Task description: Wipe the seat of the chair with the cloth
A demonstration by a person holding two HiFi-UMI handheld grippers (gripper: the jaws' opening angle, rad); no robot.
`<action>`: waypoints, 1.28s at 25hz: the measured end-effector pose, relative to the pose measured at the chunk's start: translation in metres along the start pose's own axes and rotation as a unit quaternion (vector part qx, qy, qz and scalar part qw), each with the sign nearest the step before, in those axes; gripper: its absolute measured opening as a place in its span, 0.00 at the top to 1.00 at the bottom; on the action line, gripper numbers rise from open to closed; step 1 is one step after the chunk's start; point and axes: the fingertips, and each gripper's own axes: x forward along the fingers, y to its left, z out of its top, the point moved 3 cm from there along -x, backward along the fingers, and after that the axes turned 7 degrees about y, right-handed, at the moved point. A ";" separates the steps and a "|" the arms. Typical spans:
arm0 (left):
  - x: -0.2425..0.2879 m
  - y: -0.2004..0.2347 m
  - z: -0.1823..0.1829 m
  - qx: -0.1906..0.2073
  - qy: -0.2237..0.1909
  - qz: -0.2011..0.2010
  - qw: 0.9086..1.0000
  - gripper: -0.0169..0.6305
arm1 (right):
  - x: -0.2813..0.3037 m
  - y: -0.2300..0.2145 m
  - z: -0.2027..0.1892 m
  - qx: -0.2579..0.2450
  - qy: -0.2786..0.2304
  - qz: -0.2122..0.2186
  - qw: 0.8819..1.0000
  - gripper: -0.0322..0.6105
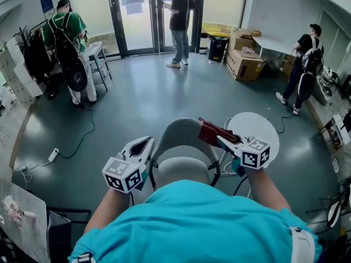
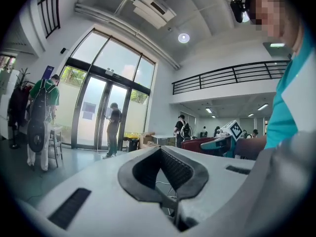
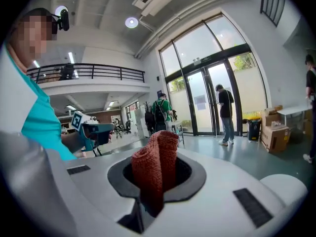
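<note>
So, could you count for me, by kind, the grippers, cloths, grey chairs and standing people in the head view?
Grippers: 2 (left gripper, right gripper)
Cloths: 1 (red cloth, in the right gripper)
Grey chairs: 1 (chair below the grippers)
Standing people: 3 (person in green, person at the door, person at the right)
Total: 7

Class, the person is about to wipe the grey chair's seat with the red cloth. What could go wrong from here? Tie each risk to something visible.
1. The red knitted cloth sits bunched in a roll in the right gripper, so it may wipe only a narrow strip or slip out.
2. The left gripper holds nothing, so the grey curved-back chair may shift when pressed.
</note>
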 end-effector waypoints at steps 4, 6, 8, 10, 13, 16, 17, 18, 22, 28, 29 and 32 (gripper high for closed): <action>-0.007 -0.004 0.030 0.014 -0.016 -0.003 1.000 0.97 | -0.014 0.018 0.045 -0.021 -0.045 0.014 0.999 0.87; -0.011 -0.004 0.038 0.009 -0.022 -0.006 1.000 0.97 | -0.018 0.024 0.057 -0.024 -0.062 0.020 0.998 0.87; -0.014 -0.001 0.040 0.008 -0.027 -0.003 1.000 0.97 | -0.018 0.029 0.062 -0.030 -0.070 0.023 0.997 0.87; -0.016 0.001 0.040 0.011 -0.029 0.002 1.000 0.97 | -0.016 0.030 0.063 -0.044 -0.066 0.018 0.997 0.87; -0.016 -0.002 0.038 0.013 -0.026 0.006 1.000 0.97 | -0.019 0.027 0.064 -0.055 -0.061 0.005 0.997 0.87; -0.019 0.000 0.035 0.010 -0.025 0.008 1.000 0.97 | -0.018 0.027 0.063 -0.054 -0.059 -0.003 0.997 0.87; -0.020 0.001 0.035 0.009 -0.026 0.009 1.000 0.97 | -0.017 0.028 0.063 -0.055 -0.057 -0.004 0.997 0.87; -0.021 0.002 0.034 0.008 -0.027 0.011 1.000 0.97 | -0.016 0.028 0.062 -0.058 -0.056 -0.004 0.997 0.87; -0.022 0.002 0.034 0.006 -0.028 0.014 0.999 0.97 | -0.016 0.030 0.062 -0.063 -0.053 -0.003 0.997 0.87; -0.024 0.003 0.028 0.000 -0.025 0.010 1.000 0.97 | -0.014 0.035 0.058 -0.066 -0.050 -0.006 0.997 0.87; -0.024 0.003 0.027 -0.001 -0.025 0.009 1.000 0.97 | -0.014 0.035 0.057 -0.067 -0.049 -0.006 0.997 0.87; -0.022 0.003 0.029 -0.001 -0.025 0.008 1.000 0.97 | -0.015 0.034 0.059 -0.071 -0.048 -0.008 0.996 0.87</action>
